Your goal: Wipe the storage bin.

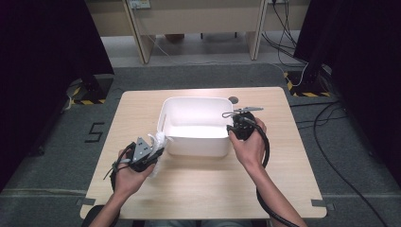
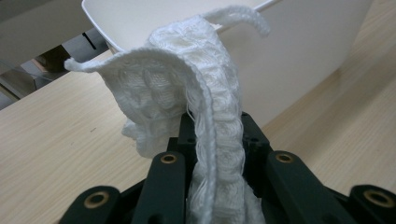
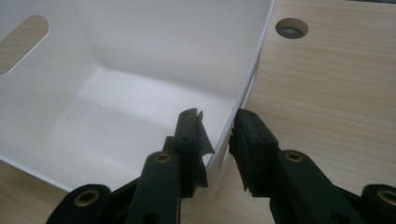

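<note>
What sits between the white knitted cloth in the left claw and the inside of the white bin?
Only the white plastic bin's near wall. The white knitted cloth, clamped in the left claw, hangs just outside it; the bin's inside looks bare.

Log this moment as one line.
left gripper: shut on white cloth | right gripper: jaws astride the white tub wall | tub: empty, on table

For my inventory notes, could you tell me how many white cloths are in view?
1: the white cloth is clamped in the left gripper, just outside the white bin.
</note>
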The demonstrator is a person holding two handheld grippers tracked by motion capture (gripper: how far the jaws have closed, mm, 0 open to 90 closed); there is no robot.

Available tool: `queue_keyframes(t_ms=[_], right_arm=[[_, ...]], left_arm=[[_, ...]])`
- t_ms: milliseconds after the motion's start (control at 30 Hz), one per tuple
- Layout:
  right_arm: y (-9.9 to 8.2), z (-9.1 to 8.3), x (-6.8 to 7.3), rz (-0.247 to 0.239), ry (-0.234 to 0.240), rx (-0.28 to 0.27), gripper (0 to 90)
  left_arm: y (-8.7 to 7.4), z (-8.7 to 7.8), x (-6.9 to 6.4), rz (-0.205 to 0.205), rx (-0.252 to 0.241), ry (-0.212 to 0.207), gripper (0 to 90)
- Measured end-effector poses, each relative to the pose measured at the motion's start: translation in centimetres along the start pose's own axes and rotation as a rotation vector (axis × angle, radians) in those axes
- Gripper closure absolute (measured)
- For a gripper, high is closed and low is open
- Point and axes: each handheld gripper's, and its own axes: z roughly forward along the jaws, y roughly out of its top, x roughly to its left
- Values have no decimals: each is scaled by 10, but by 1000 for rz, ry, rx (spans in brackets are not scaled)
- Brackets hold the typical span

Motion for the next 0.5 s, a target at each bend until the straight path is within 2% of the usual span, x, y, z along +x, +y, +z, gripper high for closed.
queue_keyframes(t_ms=[233, 367, 433, 500], right_arm=[[3, 4, 1, -7, -6, 0, 715], [3, 5, 1, -20, -11, -1, 715], [3, 5, 1, -19, -13, -2, 717], [3, 5, 2, -28, -15, -2, 717]], left_arm=[[-1, 8, 0, -27, -19, 14, 753], [-1, 10, 1, -18, -16, 8, 753], [0, 12, 1, 0, -18, 10, 753], [0, 13, -1, -12, -13, 2, 753]])
